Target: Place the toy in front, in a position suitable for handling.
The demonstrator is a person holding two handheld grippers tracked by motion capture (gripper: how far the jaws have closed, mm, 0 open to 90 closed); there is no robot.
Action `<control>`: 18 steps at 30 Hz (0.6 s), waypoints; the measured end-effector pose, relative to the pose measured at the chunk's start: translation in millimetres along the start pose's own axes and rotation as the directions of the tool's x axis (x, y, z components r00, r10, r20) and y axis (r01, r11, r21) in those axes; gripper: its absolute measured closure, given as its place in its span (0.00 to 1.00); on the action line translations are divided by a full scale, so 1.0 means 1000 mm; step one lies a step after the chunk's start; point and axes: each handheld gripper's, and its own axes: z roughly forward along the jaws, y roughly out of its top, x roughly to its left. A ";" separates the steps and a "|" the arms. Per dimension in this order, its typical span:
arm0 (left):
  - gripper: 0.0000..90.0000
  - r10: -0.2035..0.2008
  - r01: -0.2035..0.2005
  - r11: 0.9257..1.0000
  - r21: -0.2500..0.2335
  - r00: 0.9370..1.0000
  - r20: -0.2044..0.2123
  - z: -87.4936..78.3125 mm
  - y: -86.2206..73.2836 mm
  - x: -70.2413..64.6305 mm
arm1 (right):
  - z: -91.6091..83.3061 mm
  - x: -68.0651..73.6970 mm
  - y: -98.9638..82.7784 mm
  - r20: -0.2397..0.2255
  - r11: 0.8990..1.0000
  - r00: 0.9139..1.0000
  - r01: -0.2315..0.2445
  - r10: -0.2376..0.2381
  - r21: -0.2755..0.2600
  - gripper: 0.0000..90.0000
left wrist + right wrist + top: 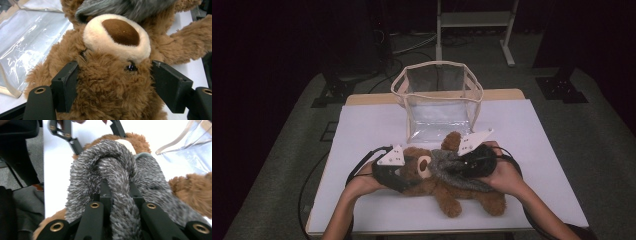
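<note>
Your left gripper (113, 82) straddles the head of the brown teddy bear (447, 187), its jaws on either side of the fur just below the cream muzzle; they seem to rest against the fur rather than squeeze it, though the pile hides the contact. Your right gripper (119, 192) is clamped tight on a fold of the grey fuzzy scarf (117, 165), which wraps the bear's neck; the bear lies on its back on the white table (542, 145), just in front of the clear plastic bag (439, 100), which stands open.
</note>
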 end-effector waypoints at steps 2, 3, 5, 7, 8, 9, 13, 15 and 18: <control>0.28 0.000 0.000 1.000 -0.006 1.000 0.010 -0.001 -0.001 0.001 | 0.003 0.000 -0.003 0.003 1.000 1.000 0.004 -0.004 0.001 0.86; 0.28 -0.003 0.004 1.000 -0.010 1.000 0.012 -0.001 -0.001 0.001 | 0.000 -0.001 -0.005 0.005 1.000 1.000 -0.003 0.003 -0.006 0.86; 0.28 -0.002 0.002 1.000 -0.008 1.000 0.014 -0.001 -0.001 0.000 | -0.009 -0.004 -0.012 0.024 0.999 0.999 -0.028 0.028 -0.024 0.86; 0.28 0.004 -0.004 1.000 -0.003 1.000 0.019 -0.002 -0.001 0.000 | -0.020 -0.009 -0.023 0.047 0.997 0.997 -0.059 0.061 -0.047 0.86; 0.28 0.010 -0.010 1.000 0.000 1.000 0.023 -0.003 0.000 0.000 | -0.027 -0.011 -0.029 0.062 0.994 0.994 -0.085 0.088 -0.062 0.86; 0.28 0.014 -0.014 1.000 0.003 1.000 0.028 -0.003 0.000 0.000 | -0.033 -0.015 -0.036 0.074 0.991 0.990 -0.113 0.118 -0.077 0.86; 0.28 0.019 -0.019 0.999 -0.029 0.999 0.026 -0.011 0.003 0.002 | -0.049 -0.024 -0.064 0.103 0.976 0.974 -0.189 0.200 -0.112 0.86; 0.27 0.018 -0.017 0.998 -0.066 1.000 0.016 -0.013 0.005 0.003 | -0.048 -0.024 -0.071 0.085 0.969 0.971 -0.214 0.225 -0.120 0.86; 0.27 0.024 -0.023 0.998 -0.058 1.000 0.014 -0.005 0.007 0.003 | -0.046 -0.022 -0.067 0.072 0.970 0.972 -0.213 0.222 -0.118 0.85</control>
